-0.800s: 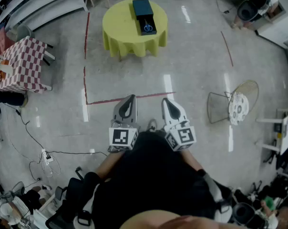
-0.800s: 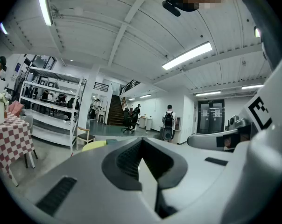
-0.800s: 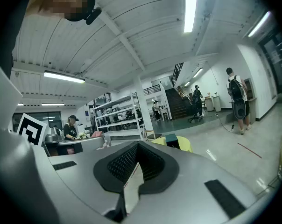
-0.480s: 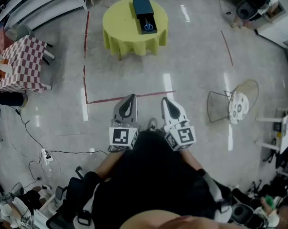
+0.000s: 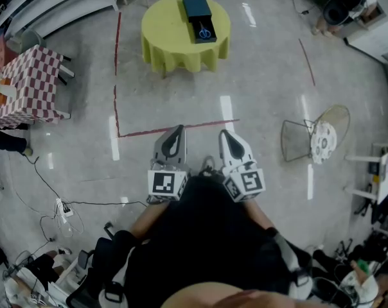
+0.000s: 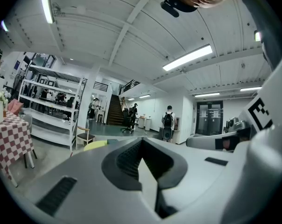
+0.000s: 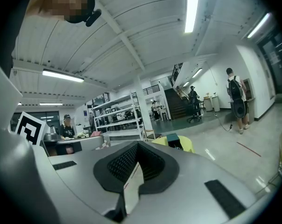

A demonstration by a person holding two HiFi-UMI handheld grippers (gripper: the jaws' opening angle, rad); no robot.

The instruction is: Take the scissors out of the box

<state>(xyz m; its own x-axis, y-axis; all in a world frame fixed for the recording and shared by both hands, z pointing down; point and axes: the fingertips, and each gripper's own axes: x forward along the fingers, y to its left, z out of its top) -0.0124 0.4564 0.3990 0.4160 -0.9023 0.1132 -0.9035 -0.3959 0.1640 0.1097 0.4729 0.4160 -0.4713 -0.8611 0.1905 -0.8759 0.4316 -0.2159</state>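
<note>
Polished grey floor (image 5: 258, 88) fills most of the head view, and a round table (image 5: 162, 43) under a yellow-green cloth stands at its top edge. A dark box (image 5: 196, 5) lies on that table with its tray (image 5: 210, 23) slid out toward the person. The scissors (image 5: 205, 33) rest in the tray, their blue handles just visible. Their long axis seems to run with the tray, toward and away from the person, though which end is nearer is too small to tell. The left gripper (image 5: 175, 136) and the right gripper (image 5: 227, 140) are held low and close to the body, side by side and both aimed forward. The table is well apart from them, beyond a red tape line (image 5: 175, 131). The scissors lie almost dead ahead between the two (a shade toward the right one, so neither hand has a real advantage yet).

The left gripper view shows that gripper's ribbed pads drawn together with nothing between them. The yellow-green table (image 6: 95, 145) and the box (image 6: 112, 142) sit small and far off, a little left of the jaw line.

The right gripper view shows its jaws closed and empty as well. The table (image 7: 185, 146) and the box (image 7: 172, 138) lie a little right of its jaw line, and the scissors cannot be made out. The next step is probably to walk up to the table before any reach.
</note>
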